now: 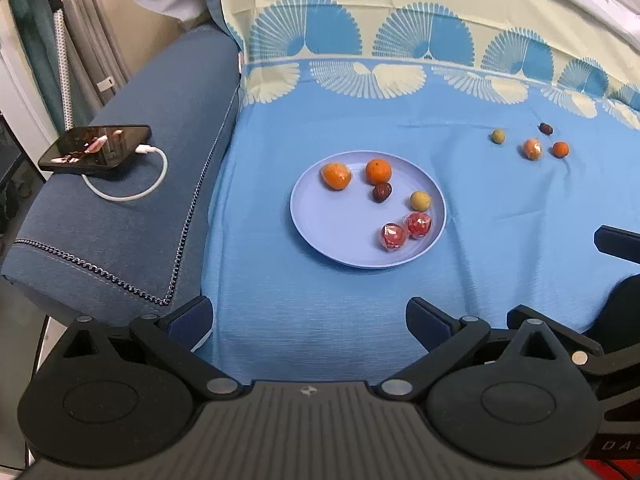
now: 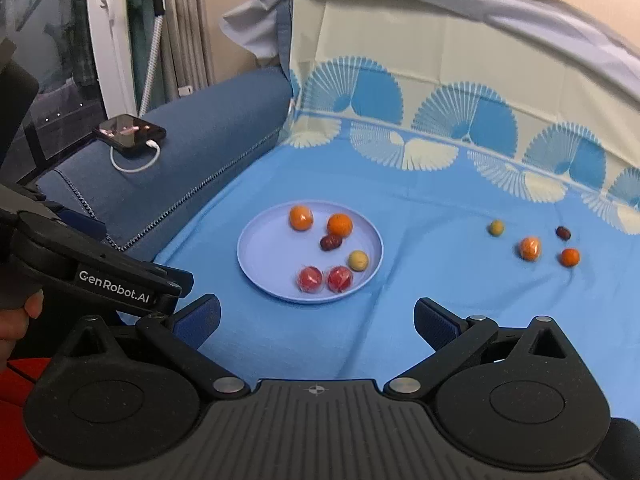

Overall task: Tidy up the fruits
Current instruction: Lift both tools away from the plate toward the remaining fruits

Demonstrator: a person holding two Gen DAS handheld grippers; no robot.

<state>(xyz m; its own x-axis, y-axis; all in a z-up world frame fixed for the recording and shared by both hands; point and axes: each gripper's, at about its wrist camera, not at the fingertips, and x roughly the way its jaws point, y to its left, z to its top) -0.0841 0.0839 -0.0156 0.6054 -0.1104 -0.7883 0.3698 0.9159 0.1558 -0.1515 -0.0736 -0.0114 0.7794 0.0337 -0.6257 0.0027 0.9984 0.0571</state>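
A lilac plate (image 1: 320,236) (image 2: 264,264) lies on the blue cloth and holds several fruits: two oranges (image 1: 378,171) (image 2: 340,225), a dark date (image 1: 382,192), a yellow-green fruit (image 1: 421,201) and two red wrapped fruits (image 1: 394,235) (image 2: 310,279). Off the plate to the right lie a green fruit (image 1: 498,136) (image 2: 496,227), a wrapped orange (image 1: 532,149) (image 2: 530,248), a small orange (image 1: 560,149) (image 2: 570,257) and a dark date (image 1: 545,128) (image 2: 563,233). My left gripper (image 1: 310,318) is open and empty, near the plate's front. My right gripper (image 2: 318,320) is open and empty, also short of the plate.
A blue sofa armrest (image 1: 132,208) at the left carries a phone (image 1: 96,150) (image 2: 130,130) with a white cable. The patterned cloth rises up the backrest behind. The left gripper's body (image 2: 100,272) shows at the left of the right wrist view.
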